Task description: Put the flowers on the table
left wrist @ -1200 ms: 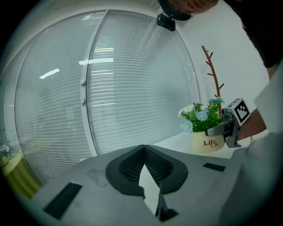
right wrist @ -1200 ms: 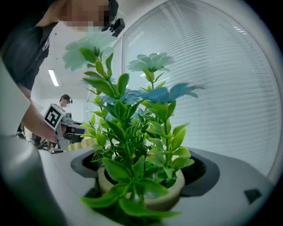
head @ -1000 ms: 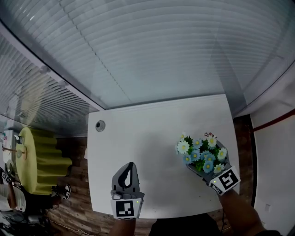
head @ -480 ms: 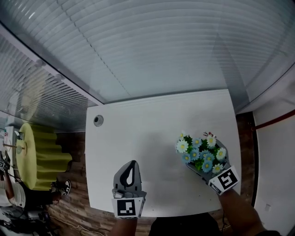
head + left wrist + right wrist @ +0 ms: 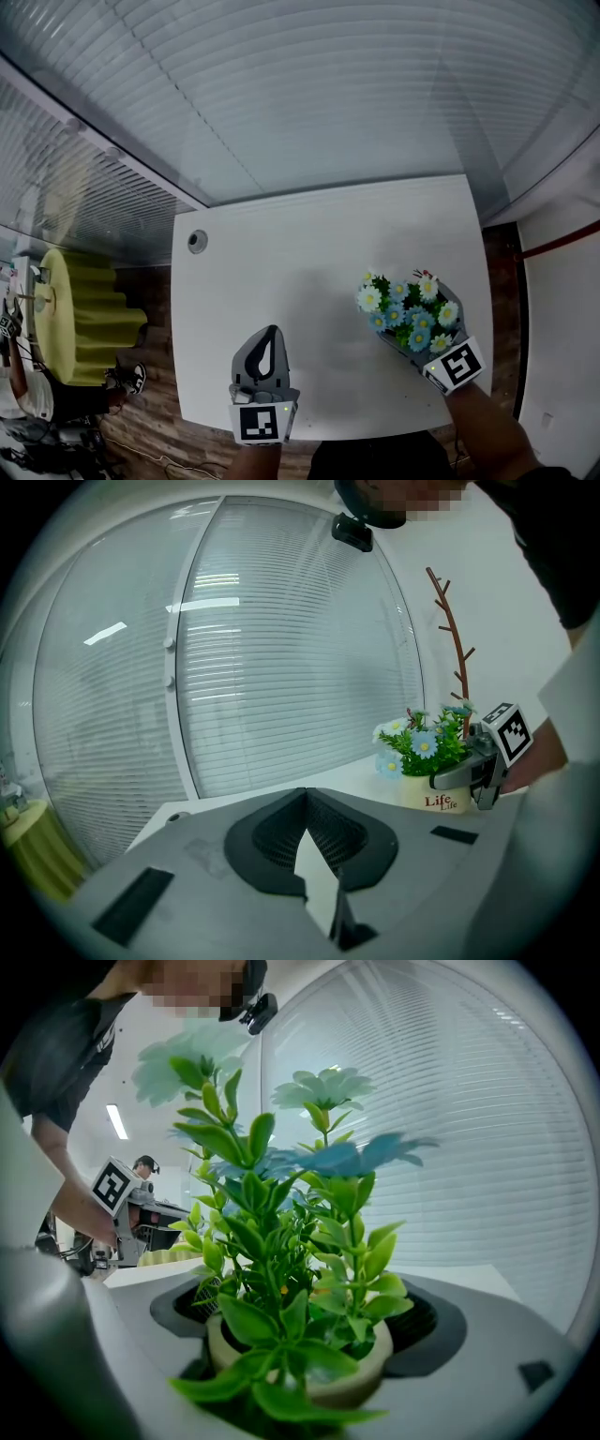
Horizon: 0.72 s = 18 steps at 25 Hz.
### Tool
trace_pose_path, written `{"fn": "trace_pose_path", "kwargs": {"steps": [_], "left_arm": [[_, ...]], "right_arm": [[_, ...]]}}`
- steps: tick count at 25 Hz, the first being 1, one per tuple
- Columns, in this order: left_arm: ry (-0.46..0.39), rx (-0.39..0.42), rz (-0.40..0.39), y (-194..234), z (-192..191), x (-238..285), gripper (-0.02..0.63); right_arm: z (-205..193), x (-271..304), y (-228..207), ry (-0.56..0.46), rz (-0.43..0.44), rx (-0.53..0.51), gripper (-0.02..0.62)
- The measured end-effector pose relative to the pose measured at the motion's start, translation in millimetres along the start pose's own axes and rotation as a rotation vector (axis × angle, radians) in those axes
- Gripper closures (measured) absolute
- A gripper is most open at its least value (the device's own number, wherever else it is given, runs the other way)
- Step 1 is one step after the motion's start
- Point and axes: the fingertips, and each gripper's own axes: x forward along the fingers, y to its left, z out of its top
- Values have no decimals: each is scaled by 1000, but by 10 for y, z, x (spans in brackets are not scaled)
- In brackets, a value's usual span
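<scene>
Flowers (image 5: 410, 314) near right edge of table (image 5: 300, 248)

Flowers (image 5: 410, 314) at right tongs (image 5: 411, 326) were blue and white, yellow-centred; leaves green, pot (image 5: 441, 799) cream. Bench (image 5: 309, 253) was white. Left tongs (image 5: 265, 345) were grey; marker cube (image 5: 258, 424) black-and-white squares. Left of them, yellow-green cloth (image 5: 84, 314).

The flowers (image 5: 409, 313) are a small upright bunch of blue and white daisies with green leaves and a bare brown twig (image 5: 457, 649). They stand in a round cream pot (image 5: 371, 1366) with dark lettering. The pot is clamped between the right gripper's (image 5: 412, 330) jaws, over the near right part of the white table (image 5: 309, 244).
</scene>
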Motion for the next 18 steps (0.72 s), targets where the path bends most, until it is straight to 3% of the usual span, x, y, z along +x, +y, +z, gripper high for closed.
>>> {"fn": "trace_pose_path", "kwargs": {"steps": [18], "left_arm": [[2,27,12,59,-7,-141,601]], "right_arm": [[-142,9,82,33,-65,-46,75]]}}
